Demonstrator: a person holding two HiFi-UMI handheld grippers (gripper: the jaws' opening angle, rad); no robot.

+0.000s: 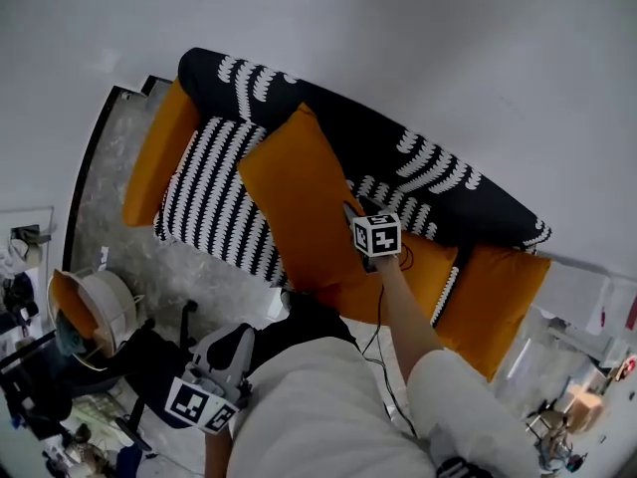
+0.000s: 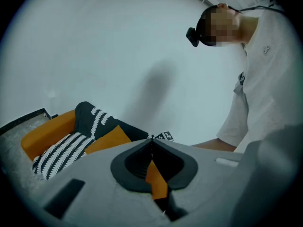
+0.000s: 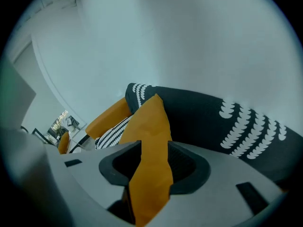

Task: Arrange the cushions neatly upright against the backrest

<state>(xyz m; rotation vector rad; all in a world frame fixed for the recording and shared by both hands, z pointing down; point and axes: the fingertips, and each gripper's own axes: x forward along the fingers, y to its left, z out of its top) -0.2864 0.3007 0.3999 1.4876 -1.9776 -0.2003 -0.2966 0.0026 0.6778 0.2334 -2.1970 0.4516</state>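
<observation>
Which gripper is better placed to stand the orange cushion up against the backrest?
Right. The right gripper has the orange cushion between its parted jaws. The left gripper, jaws together, sits low by the person's lap, away from the sofa.

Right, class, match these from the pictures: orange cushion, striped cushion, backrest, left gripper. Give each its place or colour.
1 orange cushion
2 striped cushion
3 backrest
4 left gripper

A black with white pattern
B between the jaws of the right gripper
C low beside the person's leg
D lying on the seat

Pairs: 1-B, 2-D, 3-A, 4-C
</observation>
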